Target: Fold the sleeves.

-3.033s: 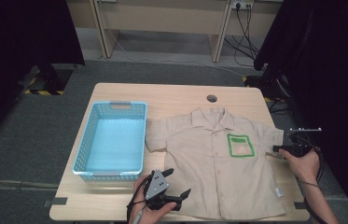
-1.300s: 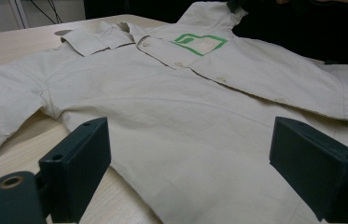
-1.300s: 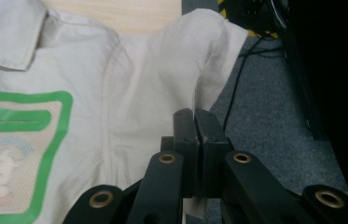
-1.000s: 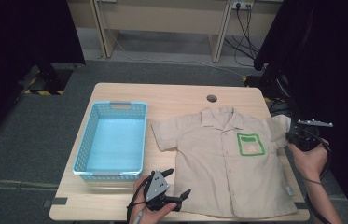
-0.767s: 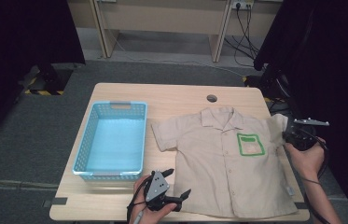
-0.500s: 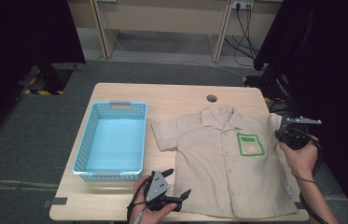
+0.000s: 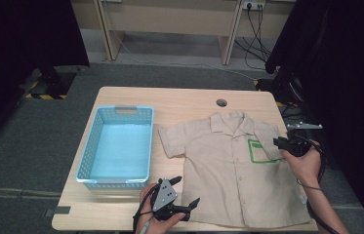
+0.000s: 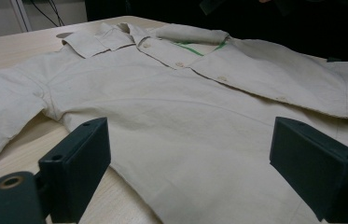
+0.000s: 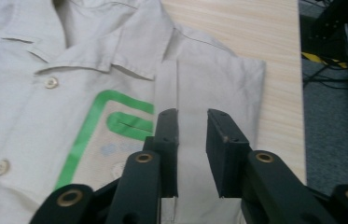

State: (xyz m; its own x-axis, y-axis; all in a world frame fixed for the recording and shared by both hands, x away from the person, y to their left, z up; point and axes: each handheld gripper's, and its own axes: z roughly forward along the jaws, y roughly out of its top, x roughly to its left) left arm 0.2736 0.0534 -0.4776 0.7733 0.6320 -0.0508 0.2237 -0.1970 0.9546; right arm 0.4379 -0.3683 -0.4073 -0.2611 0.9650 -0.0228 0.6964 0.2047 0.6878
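A beige short-sleeved shirt (image 7: 228,170) lies flat, front up, on the right half of the wooden table (image 7: 184,100). It has a green-outlined chest pocket (image 7: 258,151) (image 9: 101,126). Its right-hand sleeve (image 9: 209,74) is folded in over the body beside the pocket. My right gripper (image 7: 278,142) (image 9: 192,116) hovers over that folded sleeve. Its jaws have just been opening, and the cloth lies under the gap without being pinched. My left gripper (image 7: 188,190) (image 8: 190,158) rests at the shirt's lower left hem, jaws wide apart with nothing between them.
A light-blue plastic basket (image 7: 126,108) stands on the table's left half with nothing in it. A round cable hole (image 7: 221,103) sits near the far edge. Dark curtains and a desk with cables (image 7: 248,14) lie beyond the table.
My right gripper moved left from the table's right edge, carrying the sleeve in over the shirt, and its jaws have parted off the cloth. The left gripper has stayed put.
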